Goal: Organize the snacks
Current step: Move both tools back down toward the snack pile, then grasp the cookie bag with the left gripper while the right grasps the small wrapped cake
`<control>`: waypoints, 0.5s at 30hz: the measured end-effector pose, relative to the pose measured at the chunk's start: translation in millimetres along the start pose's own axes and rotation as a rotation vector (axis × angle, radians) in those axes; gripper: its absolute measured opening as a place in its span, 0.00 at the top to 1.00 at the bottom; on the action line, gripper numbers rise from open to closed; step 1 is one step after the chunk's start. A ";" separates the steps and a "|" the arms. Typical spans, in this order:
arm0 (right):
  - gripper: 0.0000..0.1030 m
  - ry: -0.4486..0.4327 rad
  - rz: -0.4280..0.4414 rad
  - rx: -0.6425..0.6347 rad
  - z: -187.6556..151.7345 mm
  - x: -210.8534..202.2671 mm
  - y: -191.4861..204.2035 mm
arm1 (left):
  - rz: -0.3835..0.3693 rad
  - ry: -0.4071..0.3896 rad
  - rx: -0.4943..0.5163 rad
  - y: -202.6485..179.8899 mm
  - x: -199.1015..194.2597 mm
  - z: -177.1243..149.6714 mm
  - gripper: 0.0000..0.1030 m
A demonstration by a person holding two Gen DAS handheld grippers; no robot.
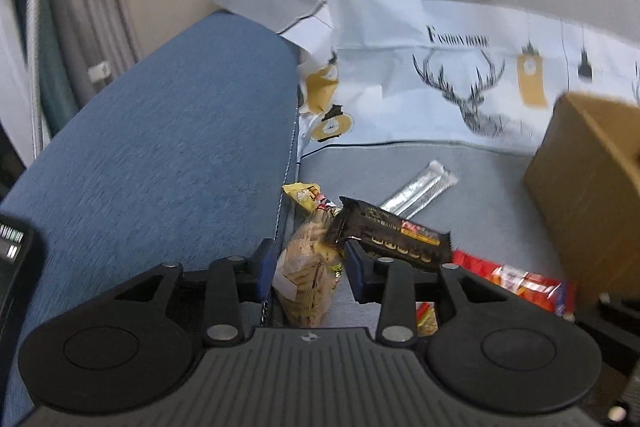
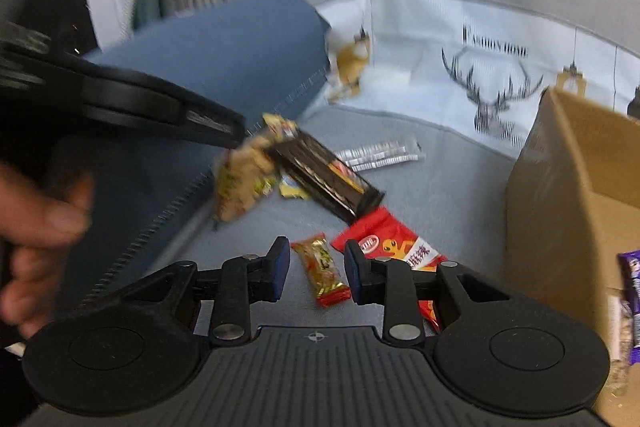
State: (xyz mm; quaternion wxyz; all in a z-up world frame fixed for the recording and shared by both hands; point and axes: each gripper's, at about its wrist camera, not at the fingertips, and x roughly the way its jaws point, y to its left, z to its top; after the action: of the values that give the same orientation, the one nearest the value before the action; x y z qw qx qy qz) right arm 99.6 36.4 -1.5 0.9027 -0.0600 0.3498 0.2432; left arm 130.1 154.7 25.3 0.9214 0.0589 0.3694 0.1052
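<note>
Snacks lie on a grey sofa seat (image 1: 472, 187). My left gripper (image 1: 310, 273) is open, its fingers on either side of a tan cracker bag (image 1: 308, 279). A black chocolate bar (image 1: 392, 235) leans on that bag, with a silver packet (image 1: 420, 189) behind and a red packet (image 1: 520, 281) to the right. My right gripper (image 2: 316, 273) is open, its fingers on either side of a small gold-and-red candy (image 2: 324, 273). The red packet (image 2: 392, 249) lies just right of it. The left gripper (image 2: 216, 127) shows over the cracker bag (image 2: 244, 179) and black bar (image 2: 328, 179).
A brown cardboard box (image 1: 588, 187) stands on the seat at right; it also shows in the right wrist view (image 2: 568, 211), with a purple wrapper (image 2: 632, 303) inside. The blue sofa arm (image 1: 160, 147) rises at left. A deer-print cloth (image 1: 460, 87) covers the backrest.
</note>
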 end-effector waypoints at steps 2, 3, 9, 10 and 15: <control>0.55 0.041 0.011 -0.013 -0.8 16.1 3.5 | 0.022 0.003 0.064 -10.1 8.0 -1.1 0.50; 0.55 0.057 0.016 -0.026 0.3 25.1 4.7 | 0.034 0.006 0.092 -14.4 12.4 -1.9 0.49; 0.56 0.130 -0.013 -0.057 -6.1 59.8 7.3 | 0.069 0.031 0.203 -31.0 36.0 -4.6 0.48; 0.56 0.145 -0.011 -0.048 -8.1 63.9 5.8 | 0.071 0.041 0.226 -34.2 39.6 -6.0 0.48; 0.79 0.138 -0.005 -0.060 -10.8 62.6 3.5 | 0.108 0.070 0.299 -42.2 50.1 -12.1 0.56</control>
State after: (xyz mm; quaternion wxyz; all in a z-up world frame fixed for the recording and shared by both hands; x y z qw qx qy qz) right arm 131.2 61.3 -50.7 0.8749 -0.1043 0.4036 0.2468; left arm 163.3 126.0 -24.8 0.8818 0.2116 0.4093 0.1004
